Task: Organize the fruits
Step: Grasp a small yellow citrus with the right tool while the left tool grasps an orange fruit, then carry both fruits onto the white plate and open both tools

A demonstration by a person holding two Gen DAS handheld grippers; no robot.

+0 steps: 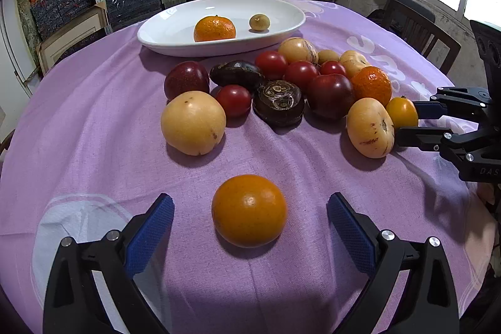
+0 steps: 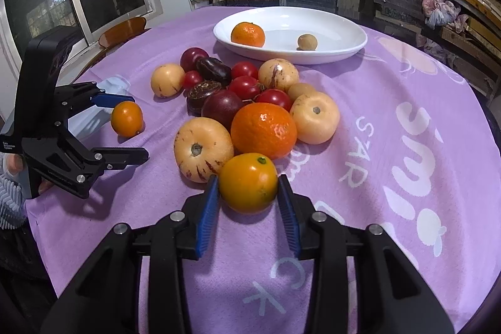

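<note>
Orange fruit (image 1: pixel 249 210) on purple cloth (image 1: pixel 94 121) between wide-spread pads of left gripper (image 1: pixel 250 219), untouched.

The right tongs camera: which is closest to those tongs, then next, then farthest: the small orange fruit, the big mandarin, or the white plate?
1. The small orange fruit, right between the right tongs, whose pads press its sides.
2. The big mandarin, just behind it in the fruit pile.
3. The white plate, at the far side of the purple cloth.

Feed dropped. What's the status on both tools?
Right tool shut on yellow fruit. Left tool open around orange fruit. Plate path clear.
</note>
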